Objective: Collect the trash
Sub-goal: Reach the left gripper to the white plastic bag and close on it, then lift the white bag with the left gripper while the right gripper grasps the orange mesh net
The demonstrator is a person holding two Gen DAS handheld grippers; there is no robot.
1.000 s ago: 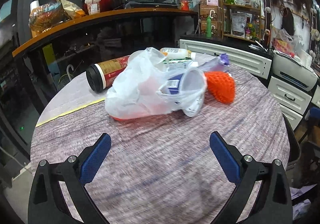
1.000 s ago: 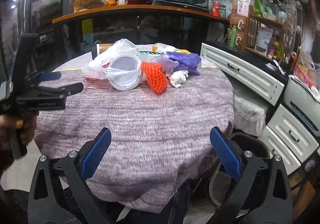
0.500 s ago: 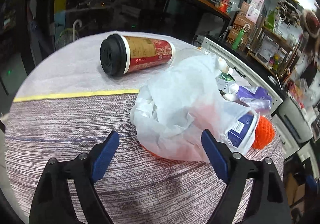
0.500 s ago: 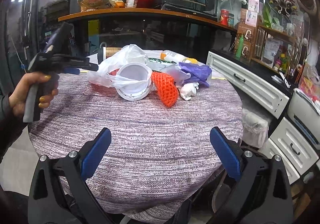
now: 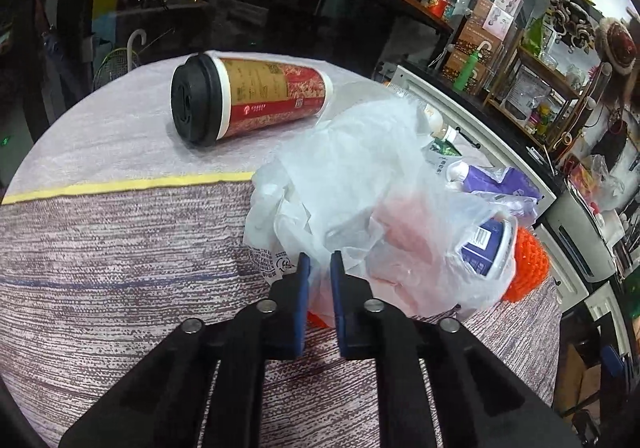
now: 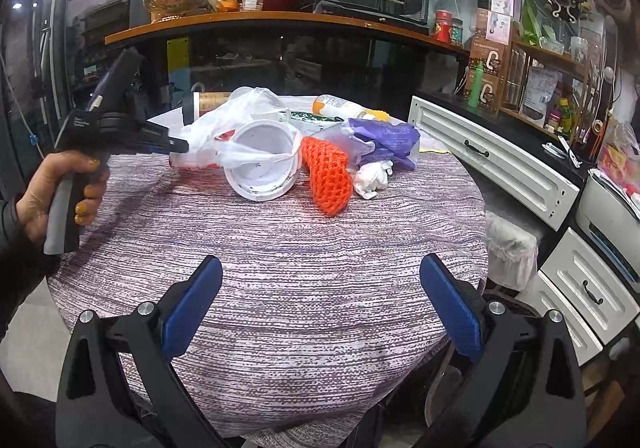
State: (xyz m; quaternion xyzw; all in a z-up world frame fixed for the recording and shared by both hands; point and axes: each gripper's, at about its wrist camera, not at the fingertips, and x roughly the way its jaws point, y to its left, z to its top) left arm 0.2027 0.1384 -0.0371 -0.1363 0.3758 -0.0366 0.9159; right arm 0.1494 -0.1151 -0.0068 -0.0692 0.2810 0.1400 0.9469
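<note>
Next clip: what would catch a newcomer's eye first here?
The left gripper, shut on the white plastic bag mid-table. Behind it a red paper cup with a black lid lies on its side, and an orange net sits right of the bag. The right gripper hangs open over the near tablecloth.

Red contents of the plastic bag (image 5: 360, 184) (only a blur through the film), label print unreadably small
</note>
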